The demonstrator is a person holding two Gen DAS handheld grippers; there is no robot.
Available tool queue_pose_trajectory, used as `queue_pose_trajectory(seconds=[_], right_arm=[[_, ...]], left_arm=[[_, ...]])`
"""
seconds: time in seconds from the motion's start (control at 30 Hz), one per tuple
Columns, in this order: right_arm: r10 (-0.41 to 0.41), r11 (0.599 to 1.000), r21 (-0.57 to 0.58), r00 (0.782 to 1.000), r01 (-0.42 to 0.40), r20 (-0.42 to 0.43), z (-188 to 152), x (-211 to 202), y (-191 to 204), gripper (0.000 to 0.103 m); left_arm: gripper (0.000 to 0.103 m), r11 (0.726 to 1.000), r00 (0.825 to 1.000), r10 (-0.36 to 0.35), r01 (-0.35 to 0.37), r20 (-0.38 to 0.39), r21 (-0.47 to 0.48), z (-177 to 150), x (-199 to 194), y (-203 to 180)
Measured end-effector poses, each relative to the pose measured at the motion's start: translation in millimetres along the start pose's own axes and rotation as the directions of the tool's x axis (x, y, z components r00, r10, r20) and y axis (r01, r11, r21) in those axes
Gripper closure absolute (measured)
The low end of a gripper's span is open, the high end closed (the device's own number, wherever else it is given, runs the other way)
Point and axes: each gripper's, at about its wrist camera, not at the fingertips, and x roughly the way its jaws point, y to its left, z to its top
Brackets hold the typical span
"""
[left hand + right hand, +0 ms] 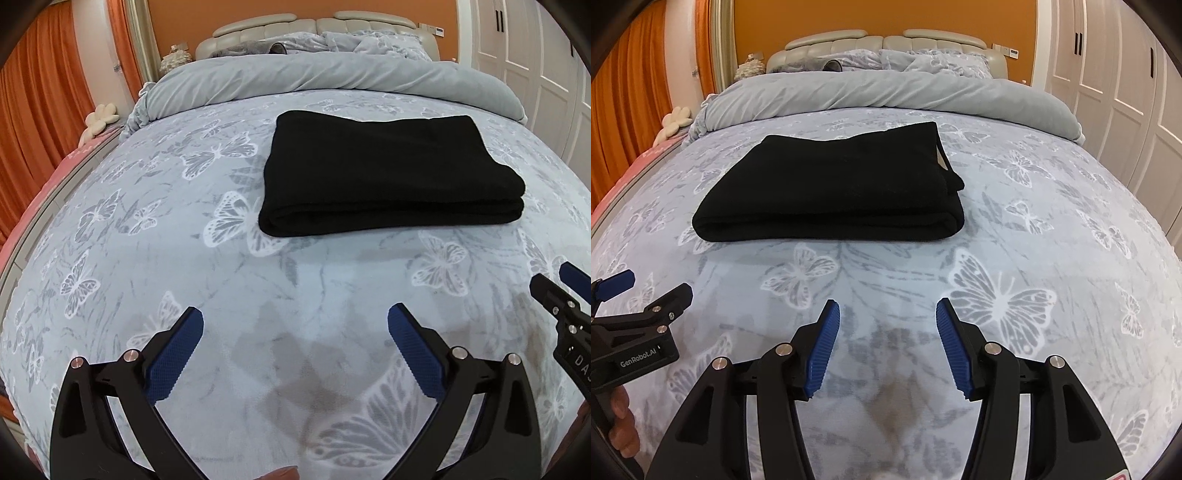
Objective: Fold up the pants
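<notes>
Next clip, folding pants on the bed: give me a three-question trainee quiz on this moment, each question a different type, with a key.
1. True or false: the black pants lie folded on the butterfly-print bedspread.
2. Multiple choice: the left gripper is A) shut on the pants, B) open and empty, C) out of view.
3. Fill in: nothing sits between the fingers of the right gripper, so it holds ____.

Key: 1 true; 2 B; 3 nothing.

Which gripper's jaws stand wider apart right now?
The left gripper: its blue pads gape wider than the right gripper's. Both are empty, short of the folded pants.
</notes>
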Motion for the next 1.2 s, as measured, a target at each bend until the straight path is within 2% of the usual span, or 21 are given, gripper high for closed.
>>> queue_pose_trajectory(seconds=[1.2], right_arm=[[-0.009, 1.0, -0.003, 1.0, 0.009, 0.007, -0.6, -1.4, -1.9, 0.049]], left_arm=[[0.005, 1.0, 1.0, -0.018, 0.018, -0.012, 0.022, -7.0, 2.4, -2.4]])
